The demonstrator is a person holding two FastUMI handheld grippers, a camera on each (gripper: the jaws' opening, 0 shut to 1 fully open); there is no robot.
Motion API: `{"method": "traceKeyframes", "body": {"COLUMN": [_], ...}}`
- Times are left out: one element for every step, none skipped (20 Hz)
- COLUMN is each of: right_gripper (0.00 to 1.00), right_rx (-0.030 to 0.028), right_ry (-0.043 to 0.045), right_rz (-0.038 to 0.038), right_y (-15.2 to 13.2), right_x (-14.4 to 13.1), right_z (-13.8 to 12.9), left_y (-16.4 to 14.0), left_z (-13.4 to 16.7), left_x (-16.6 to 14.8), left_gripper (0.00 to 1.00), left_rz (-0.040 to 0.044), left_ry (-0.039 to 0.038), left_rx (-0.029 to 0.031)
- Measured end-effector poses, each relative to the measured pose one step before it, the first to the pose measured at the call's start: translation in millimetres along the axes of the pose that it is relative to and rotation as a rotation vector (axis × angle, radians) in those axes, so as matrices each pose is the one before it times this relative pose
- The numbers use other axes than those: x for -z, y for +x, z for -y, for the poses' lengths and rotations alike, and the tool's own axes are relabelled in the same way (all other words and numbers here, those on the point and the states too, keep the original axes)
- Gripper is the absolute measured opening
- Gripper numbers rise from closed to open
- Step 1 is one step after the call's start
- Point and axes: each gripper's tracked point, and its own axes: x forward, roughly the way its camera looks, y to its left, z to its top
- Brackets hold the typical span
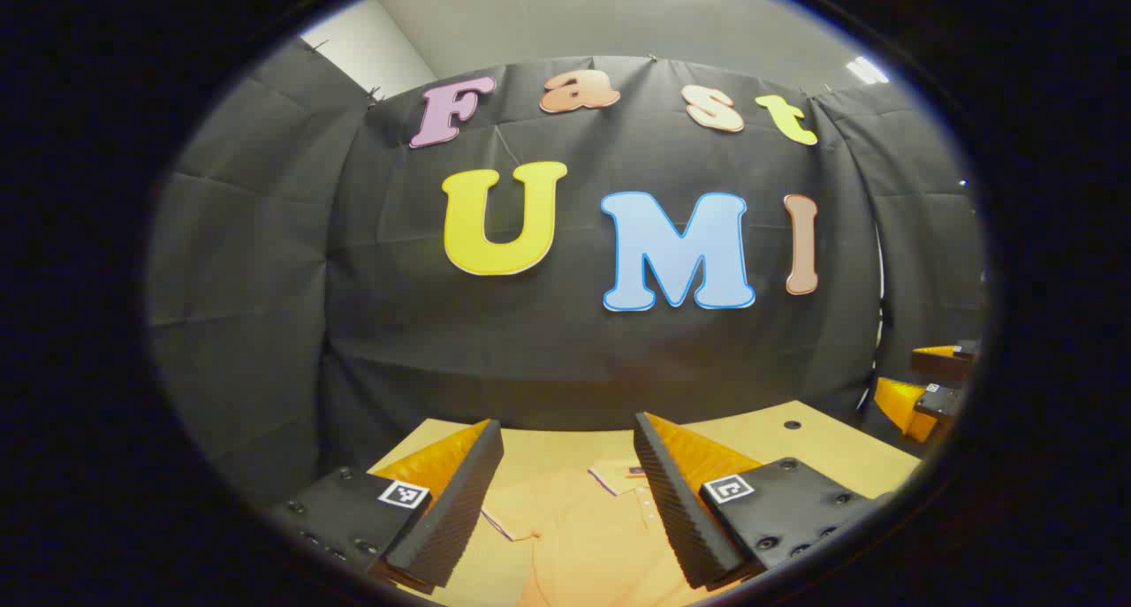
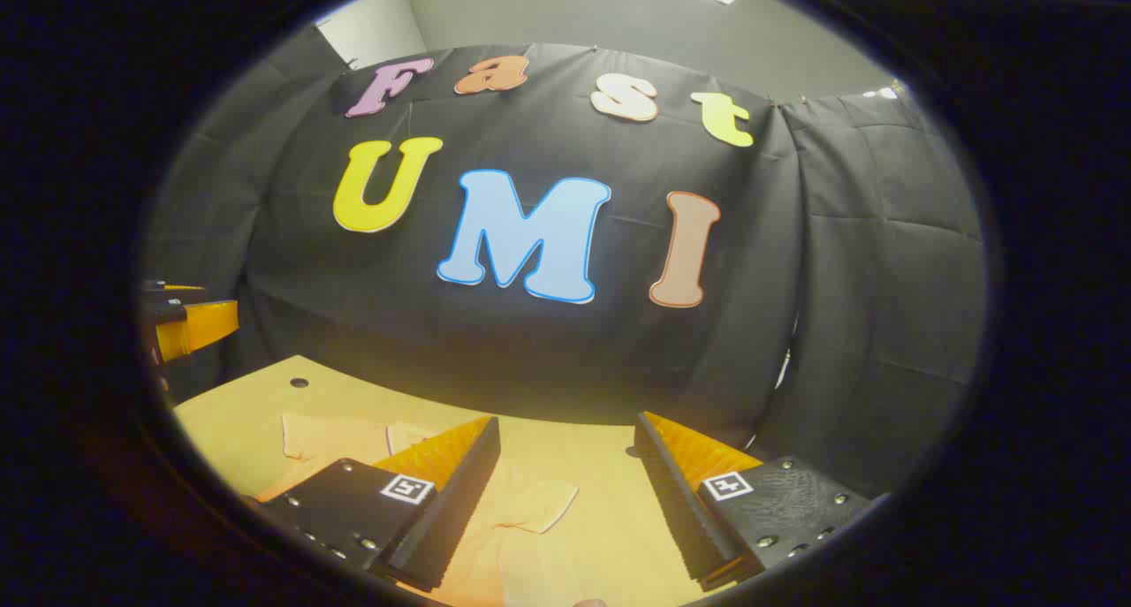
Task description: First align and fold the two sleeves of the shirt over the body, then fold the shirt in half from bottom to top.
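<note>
Left gripper (image 1: 565, 466): fingers spread wide, nothing between them, raised above the light wooden table (image 1: 831, 452) and touching neither cloth nor board. Seen through the gap in the left gripper view, the orange short-sleeved polo shirt (image 1: 583, 527) lies flat on the table, collar (image 1: 618, 476) toward the far edge with a thin dark-and-white trim line and a short row of placket buttons below it; one sleeve (image 1: 512, 514) spreads out to the left of the collar, its hem showing the same trim. Right gripper (image 2: 565, 466): fingers likewise wide apart and empty, held above the table and clear of the fabric. In the right gripper view a sleeve (image 2: 539, 505) of the shirt lies flat between the fingers, and the collar area (image 2: 331, 435) shows farther left. Bare tabletop lies beyond the shirt up to the far edge, where the black cloth booth wall (image 1: 565, 351) hangs close behind; a small dark round hole (image 1: 792, 425) sits near the far right corner in the left gripper view. Each camera catches the other gripper at the side of its view, well apart from its own: the right one at the right margin of the left gripper view (image 1: 928, 386), the left one at the left margin of the right gripper view (image 2: 190, 320).
</note>
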Motion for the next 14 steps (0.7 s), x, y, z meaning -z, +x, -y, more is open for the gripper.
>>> {"method": "traceKeyframes", "body": {"right_gripper": [0.95, 0.95, 0.95, 0.95, 0.95, 0.95, 0.95, 0.95, 0.95, 0.95, 0.95, 0.95, 0.95, 0.95], "right_rx": [0.00000, 0.00000, 0.00000, 0.00000, 0.00000, 0.00000, -0.00290, -0.00321, 0.00227, -0.00338, -0.00399, -0.00371, -0.00393, -0.00369], "right_ry": [0.00000, 0.00000, 0.00000, 0.00000, 0.00000, 0.00000, 0.00145, -0.00059, -0.01175, 0.00088, -0.00097, 0.00049, 0.00498, 0.00558], "right_rz": [0.00000, 0.00000, 0.00000, 0.00000, 0.00000, 0.00000, -0.00280, -0.00189, 0.00618, -0.00969, -0.00908, -0.00584, -0.01146, -0.00984], "right_y": [0.00, 0.00, 0.00, 0.00, 0.00, 0.00, -0.44, 3.20, 2.65, 0.56, 1.86, 2.52, 3.80, 3.66], "right_x": [0.00, 0.00, 0.00, 0.00, 0.00, 0.00, 0.02, -0.08, 0.30, 0.83, 3.04, 1.14, 3.87, 2.75], "right_z": [0.00, 0.00, 0.00, 0.00, 0.00, 0.00, -0.76, 1.87, 0.50, -1.08, -1.21, -1.34, -1.39, -1.10], "left_y": [0.00, 0.00, 0.00, 0.00, 0.00, 0.00, -0.31, 0.28, 2.59, -1.89, 0.49, 0.36, 0.54, -0.15], "left_z": [0.00, 0.00, 0.00, 0.00, 0.00, 0.00, -1.13, 1.10, 0.63, -0.67, 0.89, -0.16, -0.06, 0.04], "left_x": [0.00, 0.00, 0.00, 0.00, 0.00, 0.00, 0.28, -1.10, -2.21, 2.55, 0.12, 0.10, 1.09, 0.57], "left_gripper": [0.97, 0.97, 0.97, 0.97, 0.96, 0.97, 0.97, 0.97, 0.97, 0.97, 0.97, 0.97, 0.97, 0.97], "left_rz": [0.00000, 0.00000, 0.00000, 0.00000, 0.00000, 0.00000, -0.00193, 0.00167, 0.02554, -0.01929, -0.00150, 0.00094, -0.00555, 0.00063], "left_ry": [0.00000, 0.00000, 0.00000, 0.00000, 0.00000, 0.00000, 0.00557, -0.00617, -0.01094, 0.00718, 0.00427, -0.00492, 0.00735, 0.00458], "left_rx": [0.00000, 0.00000, 0.00000, 0.00000, 0.00000, 0.00000, -0.00166, -0.00028, -0.00635, -0.00285, 0.00186, -0.00262, -0.00043, -0.00195]}}
